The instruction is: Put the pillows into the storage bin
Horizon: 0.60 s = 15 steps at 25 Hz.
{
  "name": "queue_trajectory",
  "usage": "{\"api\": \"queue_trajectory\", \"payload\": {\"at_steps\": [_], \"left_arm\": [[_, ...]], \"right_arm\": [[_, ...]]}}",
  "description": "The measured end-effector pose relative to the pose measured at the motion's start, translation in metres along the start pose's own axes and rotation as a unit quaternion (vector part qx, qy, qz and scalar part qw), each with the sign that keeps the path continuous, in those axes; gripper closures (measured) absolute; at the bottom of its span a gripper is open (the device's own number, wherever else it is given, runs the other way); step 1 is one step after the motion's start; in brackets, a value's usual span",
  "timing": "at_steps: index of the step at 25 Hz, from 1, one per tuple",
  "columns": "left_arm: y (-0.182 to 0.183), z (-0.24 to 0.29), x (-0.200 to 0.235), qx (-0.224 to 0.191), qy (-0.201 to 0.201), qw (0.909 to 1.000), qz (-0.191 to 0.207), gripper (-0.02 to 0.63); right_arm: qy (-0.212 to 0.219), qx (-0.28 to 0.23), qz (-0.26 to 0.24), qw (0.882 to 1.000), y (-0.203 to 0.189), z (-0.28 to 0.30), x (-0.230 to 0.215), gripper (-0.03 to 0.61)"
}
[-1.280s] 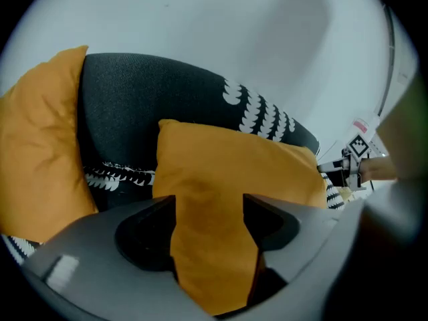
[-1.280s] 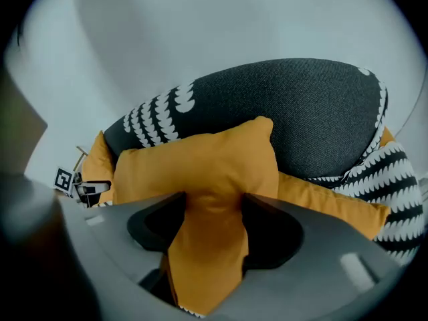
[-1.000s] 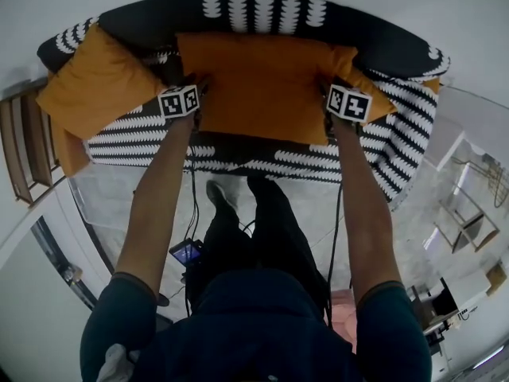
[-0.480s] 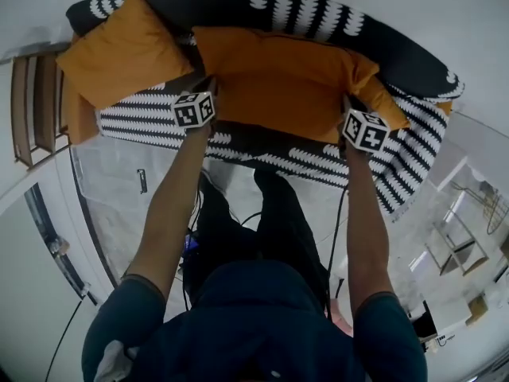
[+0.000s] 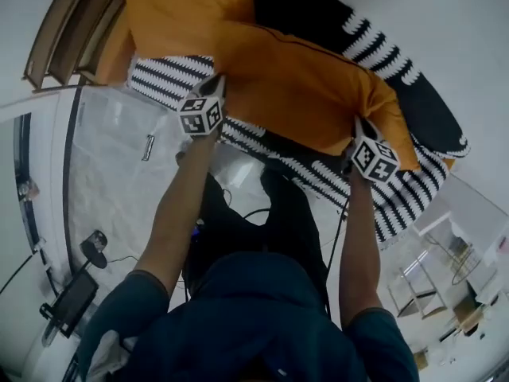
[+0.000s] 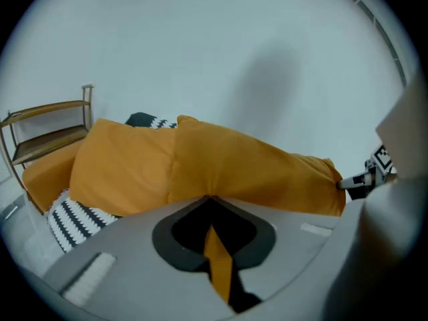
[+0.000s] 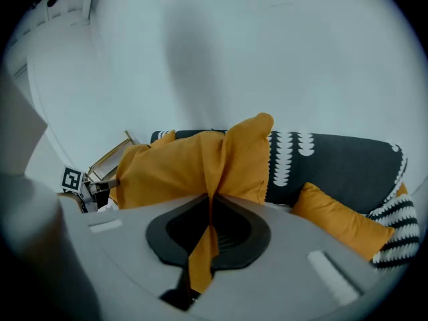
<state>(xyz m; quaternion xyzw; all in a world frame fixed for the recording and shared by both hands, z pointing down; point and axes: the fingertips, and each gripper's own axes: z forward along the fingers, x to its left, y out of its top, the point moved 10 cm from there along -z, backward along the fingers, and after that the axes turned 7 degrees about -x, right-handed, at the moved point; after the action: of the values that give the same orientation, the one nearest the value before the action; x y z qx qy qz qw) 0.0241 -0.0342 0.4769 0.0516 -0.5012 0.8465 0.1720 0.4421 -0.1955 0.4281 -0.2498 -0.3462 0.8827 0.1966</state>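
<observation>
Pillow [image 5: 294, 86] fabric, orange, is pinched in both sets of tongs. The left tongs [image 6: 211, 202] are closed tight on one end of it, a thin fold of cloth running down between the jaws. The right tongs [image 7: 211, 202] are closed the same way on the other end, with a strip of orange cloth trailing below the jaws.

In the head view the pillow stretches across the upper middle of the frame from one pair of tongs to the other, in front of the sofa [image 5: 398, 62]. Whether its far edge touches the seat cannot be told. Each pair of tongs carries a marker cube, and a bare forearm runs back from each to a dark sleeve at the bottom of the frame.

A second pillow [image 5: 183, 10], also orange, lies at the upper left of the head view, just beside the held one and against the sofa back. A third pillow [image 7: 338, 223] shows at the lower right of the right gripper view, leaning on the sofa beside a black-and-white striped throw [image 5: 171, 74] that covers the seat. The sofa back is dark with rows of white marks.

A wooden rack [image 5: 67, 22] stands at the far upper left, next to the sofa's end. Pale marbled floor [image 5: 119, 173] fills the left side, with a white wall behind the sofa.
</observation>
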Motion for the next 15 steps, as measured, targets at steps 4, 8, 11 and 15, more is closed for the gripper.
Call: {"api": "queue_trajectory", "payload": {"at_steps": [4, 8, 11, 15], "left_arm": [[0.014, -0.057, 0.067, -0.03, 0.03, 0.9991, -0.009, 0.611], [0.025, -0.12, 0.161, -0.047, 0.062, 0.9968, -0.018, 0.611], [0.023, -0.172, 0.239, -0.061, 0.103, 0.9923, -0.032, 0.611], [0.017, -0.238, 0.333, -0.076, 0.163, 0.9822, -0.054, 0.611]], "right_arm": [[0.034, -0.002, -0.028, 0.999, 0.014, 0.012, 0.082, 0.56], [0.068, 0.001, -0.046, 0.997, 0.01, 0.037, 0.189, 0.56], [0.103, 0.014, -0.064, 0.993, 0.0, 0.066, 0.278, 0.56], [0.15, 0.044, -0.078, 0.985, -0.025, 0.108, 0.383, 0.56]]}}
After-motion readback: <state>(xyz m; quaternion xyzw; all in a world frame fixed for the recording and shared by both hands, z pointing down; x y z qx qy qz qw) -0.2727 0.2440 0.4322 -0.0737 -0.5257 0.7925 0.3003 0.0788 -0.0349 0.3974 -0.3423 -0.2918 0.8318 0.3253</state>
